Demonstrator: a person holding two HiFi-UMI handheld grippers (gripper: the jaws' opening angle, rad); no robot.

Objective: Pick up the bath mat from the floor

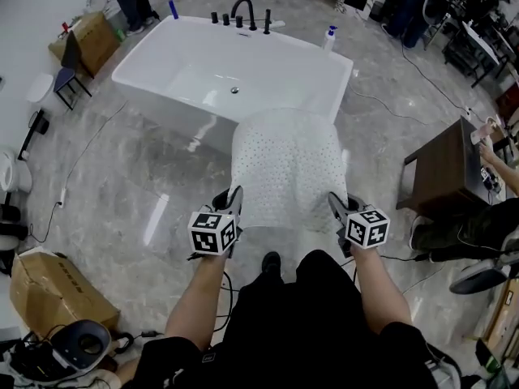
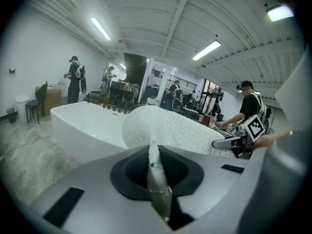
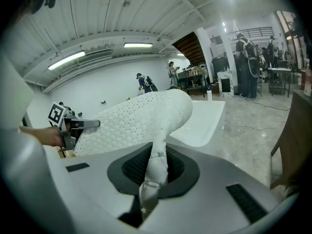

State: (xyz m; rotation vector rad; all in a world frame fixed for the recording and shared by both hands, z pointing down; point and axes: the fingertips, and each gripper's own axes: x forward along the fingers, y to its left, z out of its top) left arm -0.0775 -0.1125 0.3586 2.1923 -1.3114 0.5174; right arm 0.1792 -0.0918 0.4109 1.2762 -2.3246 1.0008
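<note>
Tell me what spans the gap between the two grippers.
The white bath mat: the left gripper and the right gripper each clamp a near corner, and it stretches between them, as the head view shows.

The floor (image 1: 122, 185) is glossy grey stone with pale veins and streaks of reflected light. A white bathtub (image 1: 162, 104) stands on it toward the far side, set at an angle. Left of the tub sit a cardboard box (image 1: 93, 39), a dark folding chair (image 1: 69, 75) just beside it, and a white bin (image 1: 39, 87). A thin white cable (image 1: 81, 156) trails across the stone. At the right stands a small brown table (image 1: 442, 168), with a black cable (image 1: 381, 104) beyond it. At the bottom left lie a second cardboard box (image 1: 53, 294) and a round grey machine (image 1: 81, 345) among tangled cords. The person's black shoe (image 1: 271, 262) rests near the middle.
</note>
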